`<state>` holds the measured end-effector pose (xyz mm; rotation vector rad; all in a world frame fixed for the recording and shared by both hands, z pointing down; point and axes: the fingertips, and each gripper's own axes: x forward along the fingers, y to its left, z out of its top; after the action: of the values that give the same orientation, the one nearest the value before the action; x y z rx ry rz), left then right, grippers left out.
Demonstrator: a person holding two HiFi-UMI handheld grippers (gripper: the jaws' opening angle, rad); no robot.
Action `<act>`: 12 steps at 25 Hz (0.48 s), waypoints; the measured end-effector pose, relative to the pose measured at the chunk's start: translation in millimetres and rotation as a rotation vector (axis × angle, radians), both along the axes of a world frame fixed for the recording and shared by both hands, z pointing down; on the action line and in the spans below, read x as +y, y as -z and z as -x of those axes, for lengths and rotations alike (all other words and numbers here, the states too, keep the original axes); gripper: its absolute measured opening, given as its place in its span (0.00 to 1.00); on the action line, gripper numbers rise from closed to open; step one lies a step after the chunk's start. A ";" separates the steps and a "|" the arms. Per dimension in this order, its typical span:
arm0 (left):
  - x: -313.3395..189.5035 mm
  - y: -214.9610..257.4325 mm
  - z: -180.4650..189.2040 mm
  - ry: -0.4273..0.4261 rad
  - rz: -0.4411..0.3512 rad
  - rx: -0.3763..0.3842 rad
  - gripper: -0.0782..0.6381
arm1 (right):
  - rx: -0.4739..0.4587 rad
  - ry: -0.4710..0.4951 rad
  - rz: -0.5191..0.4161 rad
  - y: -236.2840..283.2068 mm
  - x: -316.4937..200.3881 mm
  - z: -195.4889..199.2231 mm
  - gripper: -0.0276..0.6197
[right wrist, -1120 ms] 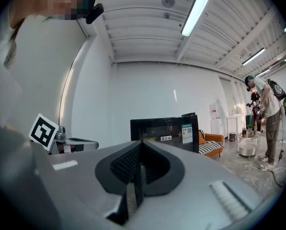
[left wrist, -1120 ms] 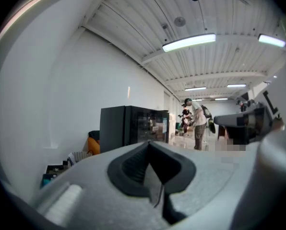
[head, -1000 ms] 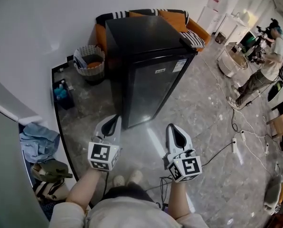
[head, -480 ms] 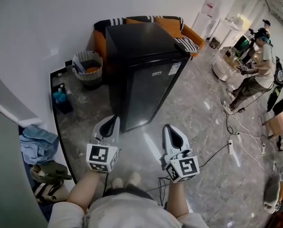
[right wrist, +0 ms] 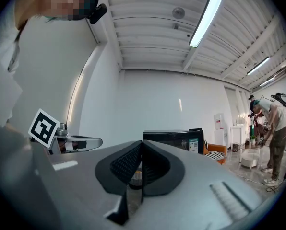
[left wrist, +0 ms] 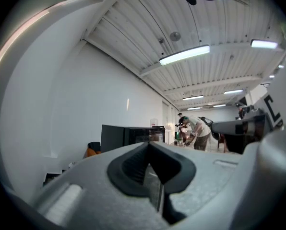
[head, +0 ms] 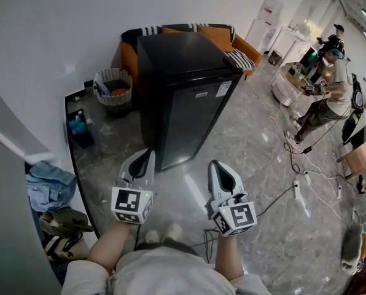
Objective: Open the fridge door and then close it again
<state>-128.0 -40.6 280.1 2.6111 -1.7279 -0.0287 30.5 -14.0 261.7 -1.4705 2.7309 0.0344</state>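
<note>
A black fridge (head: 183, 85) with a dark glass door (head: 192, 121) stands on the marble floor ahead, its door closed. Both grippers are held level in front of me, well short of the door and touching nothing. The left gripper (head: 145, 155) is shut and empty; the left gripper view shows its jaws (left wrist: 150, 163) pressed together with the fridge (left wrist: 128, 135) beyond them. The right gripper (head: 218, 166) is also shut and empty. In the right gripper view its black pads (right wrist: 142, 164) meet and the fridge (right wrist: 174, 137) is far off.
A wicker basket (head: 114, 82) and a black crate of blue bottles (head: 80, 128) stand left of the fridge. Behind it is an orange sofa (head: 223, 35). Clothes and bags (head: 48, 183) lie at my left. A person (head: 327, 85) works at the right; cables (head: 296, 189) cross the floor.
Both grippers have risen a little and edged toward the fridge, jaws still shut. The person at the right has shifted position.
</note>
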 end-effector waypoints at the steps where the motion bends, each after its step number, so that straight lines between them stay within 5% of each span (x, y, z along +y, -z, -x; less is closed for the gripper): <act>1: 2.0 0.8 -0.5 -0.001 -0.002 -0.002 0.11 | -0.005 -0.001 -0.001 0.8 1.8 -0.1 0.03; 12: 6.9 9.6 -3.1 -0.006 -0.027 0.003 0.11 | -0.009 -0.001 -0.013 7.5 8.0 1.4 0.03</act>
<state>-124.8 -33.7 270.5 2.6336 -1.7303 -0.0565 29.2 -6.1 254.2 -1.4653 2.7178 0.0448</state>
